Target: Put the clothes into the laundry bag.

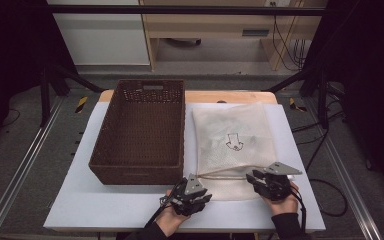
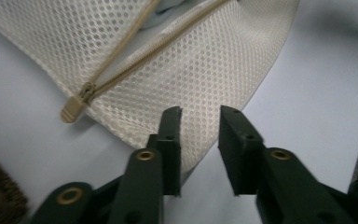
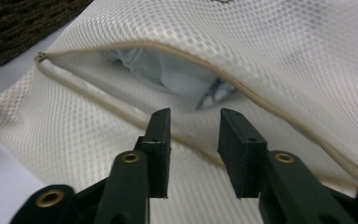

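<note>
A cream mesh laundry bag (image 1: pixel 233 140) lies flat on the white table (image 1: pixel 80 200), just right of an empty brown wicker basket (image 1: pixel 142 132). Its zipper (image 3: pixel 121 109) is drawn open along the near edge, and pale blue cloth (image 3: pixel 168 74) is seen inside. The left gripper (image 1: pixel 192 192) and right gripper (image 1: pixel 270 181) are held at that edge, jaws partly open, nothing gripped. The contents appear about to be removed: the opening's lip must be pinched and lifted.

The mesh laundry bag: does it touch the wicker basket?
Apart. The high view shows a strip of white table between the mesh laundry bag and the wicker basket.
</note>
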The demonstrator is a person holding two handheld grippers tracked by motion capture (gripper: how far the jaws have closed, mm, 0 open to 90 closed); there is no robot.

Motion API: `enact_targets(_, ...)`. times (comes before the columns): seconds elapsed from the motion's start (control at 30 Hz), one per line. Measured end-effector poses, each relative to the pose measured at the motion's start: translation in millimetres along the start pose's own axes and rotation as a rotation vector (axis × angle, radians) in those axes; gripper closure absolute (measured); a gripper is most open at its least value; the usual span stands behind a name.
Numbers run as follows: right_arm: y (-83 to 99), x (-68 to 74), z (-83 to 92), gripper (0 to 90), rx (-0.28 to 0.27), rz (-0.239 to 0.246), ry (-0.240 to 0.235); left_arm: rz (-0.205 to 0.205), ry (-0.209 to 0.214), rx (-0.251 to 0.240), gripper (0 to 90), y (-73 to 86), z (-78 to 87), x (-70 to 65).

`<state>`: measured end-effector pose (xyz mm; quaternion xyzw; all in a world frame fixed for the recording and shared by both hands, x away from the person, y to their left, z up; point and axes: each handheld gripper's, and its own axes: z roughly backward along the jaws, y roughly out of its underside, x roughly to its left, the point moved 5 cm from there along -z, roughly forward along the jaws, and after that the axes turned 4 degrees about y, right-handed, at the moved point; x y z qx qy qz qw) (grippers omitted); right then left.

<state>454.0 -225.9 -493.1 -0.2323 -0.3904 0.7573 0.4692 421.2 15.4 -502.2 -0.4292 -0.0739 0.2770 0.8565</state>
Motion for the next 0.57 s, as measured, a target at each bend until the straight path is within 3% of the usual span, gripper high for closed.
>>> enact_targets(0.13,9.1,-13.0,12.8,55.3,-0.026,-0.029,0.019,0.003,0.005,-0.049,52.0,-3.3,14.0,-0.6)
enact_targets(0.33,3.9,-21.5,15.1,23.7,-0.109,-0.045,0.077,0.015,-0.005,-0.051,34.3,0.8,27.0,6.8)
enact_targets(0.47,2.9,-21.8,12.1,14.2,-0.104,-0.031,0.109,0.018,-0.018,-0.040,28.7,6.1,32.7,13.5)
enact_targets(0.57,3.2,-21.8,11.0,13.7,-0.095,-0.030,0.109,0.016,-0.022,-0.038,26.3,6.5,37.1,16.4)
